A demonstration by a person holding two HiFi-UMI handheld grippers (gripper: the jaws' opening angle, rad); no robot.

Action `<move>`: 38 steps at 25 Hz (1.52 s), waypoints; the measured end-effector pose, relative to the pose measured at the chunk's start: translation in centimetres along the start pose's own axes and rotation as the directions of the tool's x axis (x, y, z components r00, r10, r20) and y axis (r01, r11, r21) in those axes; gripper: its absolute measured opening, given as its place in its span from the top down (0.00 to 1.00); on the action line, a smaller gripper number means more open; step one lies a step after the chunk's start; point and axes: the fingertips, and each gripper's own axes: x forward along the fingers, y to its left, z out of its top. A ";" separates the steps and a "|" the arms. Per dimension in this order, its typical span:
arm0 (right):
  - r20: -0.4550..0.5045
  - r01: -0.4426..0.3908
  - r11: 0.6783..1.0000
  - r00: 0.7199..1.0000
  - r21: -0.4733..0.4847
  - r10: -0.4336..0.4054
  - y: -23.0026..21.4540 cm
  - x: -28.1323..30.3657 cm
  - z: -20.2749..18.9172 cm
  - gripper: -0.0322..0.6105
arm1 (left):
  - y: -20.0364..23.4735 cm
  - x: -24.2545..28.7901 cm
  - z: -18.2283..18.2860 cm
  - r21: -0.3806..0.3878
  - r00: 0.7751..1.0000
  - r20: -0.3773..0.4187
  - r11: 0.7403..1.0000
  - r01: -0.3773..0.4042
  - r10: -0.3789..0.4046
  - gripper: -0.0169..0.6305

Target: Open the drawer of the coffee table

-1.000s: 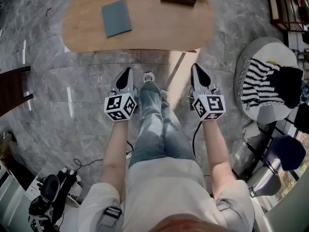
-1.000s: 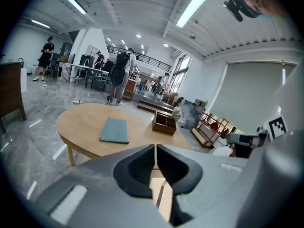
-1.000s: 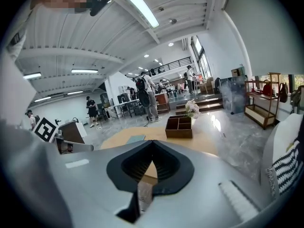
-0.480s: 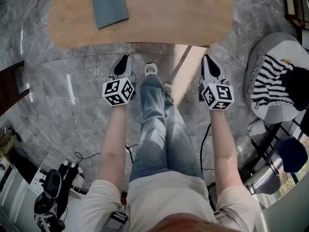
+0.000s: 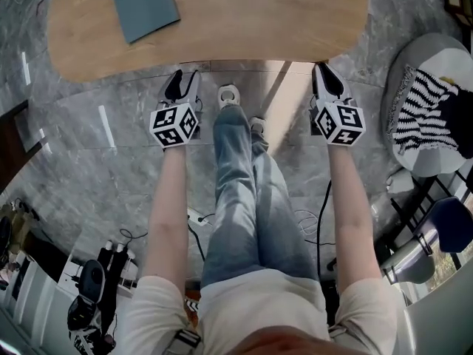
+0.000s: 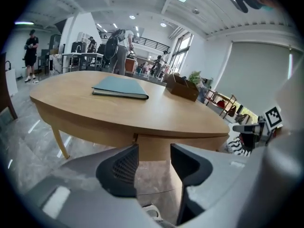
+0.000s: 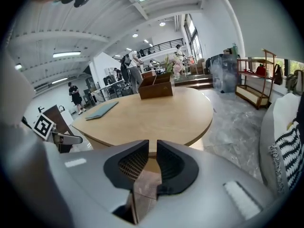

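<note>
The oval wooden coffee table (image 5: 222, 21) fills the top of the head view, with a blue-grey book (image 5: 144, 6) lying on it. Its drawer front (image 6: 153, 145) shows only in the left gripper view, as a plain panel under the tabletop's near edge. My left gripper (image 5: 182, 85) hangs just in front of that edge. Its jaws are opening, with a clear gap and nothing between them (image 6: 154, 152). My right gripper (image 5: 326, 78) is at the same edge further right. Its jaws are opening too, parted by a narrow gap with nothing in it (image 7: 153, 152).
A brown open box (image 7: 155, 86) stands on the table's far side. The person's legs and a white shoe (image 5: 229, 95) lie between the grippers. A white round seat with a striped cloth (image 5: 425, 113) is at the right. Cables and gear (image 5: 92, 287) lie behind.
Both grippers have sunk and come up to the table's near edge. The left jaws have parted widely and the right jaws slightly.
</note>
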 end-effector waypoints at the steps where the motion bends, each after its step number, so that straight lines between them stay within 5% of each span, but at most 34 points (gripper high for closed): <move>1: -0.003 0.001 1.000 1.000 -0.004 -0.001 -0.3 0.4 -0.2 0.85 | 0.2 0.4 -0.3 0.011 1.000 -0.007 1.000 -0.001 0.001 0.65; 8: -0.010 -0.093 0.990 0.996 -0.106 0.092 -0.1 1.0 -1.2 0.52 | 1.2 3.2 -1.5 0.085 0.998 -0.058 0.996 0.013 -0.008 0.38; 15: -0.115 -0.013 0.980 0.993 -0.201 -0.011 -3.0 2.7 -4.8 0.38 | 1.0 4.8 -1.8 0.143 0.997 -0.073 0.989 0.039 -0.029 0.28; 23: -0.198 -0.041 0.976 0.980 -0.215 -0.002 -4.3 5.8 -6.4 0.33 | -0.4 6.8 -1.6 0.179 0.994 -0.080 0.980 0.082 -0.068 0.28; 27: -0.241 -0.073 0.972 0.970 -0.225 0.017 -4.0 6.4 -7.3 0.41 | -0.7 7.0 -1.4 0.216 0.993 -0.082 0.971 0.102 -0.086 0.28; 38: -0.263 -0.060 0.976 0.965 -0.210 0.003 -3.8 6.6 -7.4 0.41 | -0.6 7.1 -1.4 0.224 0.992 -0.111 0.971 0.090 -0.066 0.28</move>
